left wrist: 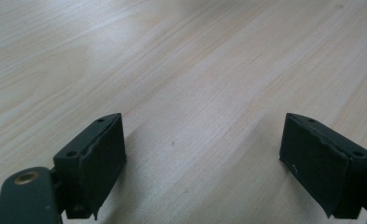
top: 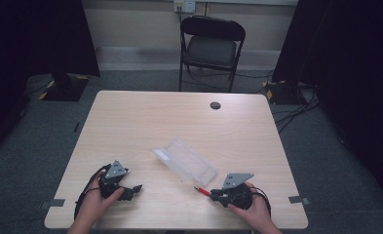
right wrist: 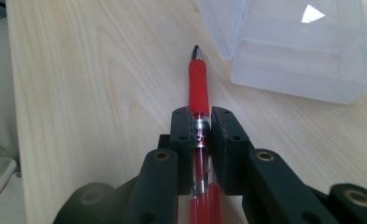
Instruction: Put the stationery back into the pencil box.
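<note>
A red pen (right wrist: 199, 86) with a rubber grip sticks forward out of my right gripper (right wrist: 202, 123), whose jaws are shut on its clear barrel. In the high view the right gripper (top: 217, 195) sits near the table's front right, the red pen (top: 202, 190) pointing left toward a clear plastic case (top: 186, 160). The clear plastic case (right wrist: 302, 51) lies open just ahead and to the right of the pen tip. My left gripper (top: 133, 190) rests at the front left, held by a hand. Its jaws stand wide apart over bare wood, left gripper (left wrist: 202, 158) holding nothing.
The light wooden table (top: 130, 126) has a round cable hole (top: 215, 105) at its far side. A black folding chair (top: 211, 46) stands beyond the table. Black curtains hang at both sides, and cables lie on the grey floor at the right.
</note>
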Demonstrator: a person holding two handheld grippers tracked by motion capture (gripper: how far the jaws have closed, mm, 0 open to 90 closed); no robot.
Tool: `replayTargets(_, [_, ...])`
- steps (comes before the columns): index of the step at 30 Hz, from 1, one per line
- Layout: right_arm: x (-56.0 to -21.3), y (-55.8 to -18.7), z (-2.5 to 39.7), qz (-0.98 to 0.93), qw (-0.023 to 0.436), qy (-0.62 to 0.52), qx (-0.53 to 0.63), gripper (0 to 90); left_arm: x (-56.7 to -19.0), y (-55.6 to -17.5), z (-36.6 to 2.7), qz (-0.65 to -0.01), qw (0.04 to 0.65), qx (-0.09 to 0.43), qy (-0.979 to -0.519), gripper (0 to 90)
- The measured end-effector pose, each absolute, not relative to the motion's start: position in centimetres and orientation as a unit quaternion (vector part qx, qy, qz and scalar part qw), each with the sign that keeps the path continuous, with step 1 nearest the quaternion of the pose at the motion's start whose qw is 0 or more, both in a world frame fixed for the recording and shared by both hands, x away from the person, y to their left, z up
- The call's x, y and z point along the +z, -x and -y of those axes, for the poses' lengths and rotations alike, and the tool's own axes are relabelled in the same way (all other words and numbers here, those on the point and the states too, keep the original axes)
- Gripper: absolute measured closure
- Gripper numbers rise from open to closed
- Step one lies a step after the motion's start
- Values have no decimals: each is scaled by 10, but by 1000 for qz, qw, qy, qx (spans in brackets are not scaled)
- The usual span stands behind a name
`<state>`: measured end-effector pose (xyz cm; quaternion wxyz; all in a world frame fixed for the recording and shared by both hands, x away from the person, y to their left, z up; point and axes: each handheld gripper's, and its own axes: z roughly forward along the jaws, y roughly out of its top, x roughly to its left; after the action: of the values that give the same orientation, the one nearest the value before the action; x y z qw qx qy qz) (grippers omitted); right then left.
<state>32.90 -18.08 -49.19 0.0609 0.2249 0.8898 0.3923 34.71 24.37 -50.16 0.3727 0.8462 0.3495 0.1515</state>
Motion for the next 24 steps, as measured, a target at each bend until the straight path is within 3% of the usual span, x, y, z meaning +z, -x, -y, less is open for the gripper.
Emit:
replayTargets(2, [-492, -327, 185, -889, 59, -230, 392, 785, -502, -347, -244, -350, 373, 151, -846, 139])
replayTargets(6, [-492, -329, 181, -887, 62, -234, 393, 676, -502, -347, -244, -350, 373, 151, -846, 139])
replayTargets(8, [-492, -329, 176, -889, 66, -226, 392, 683, -502, -347, -243, -352, 374, 149, -845, 139])
replayTargets(11, [-492, -329, 170, -893, 76, -219, 386, 791, -502, -347, -243, -351, 374, 150, -845, 139])
replayTargets(24, [-490, -330, 185, -891, 60, -235, 383, 800, -502, -347, -244, -349, 372, 151, -846, 139])
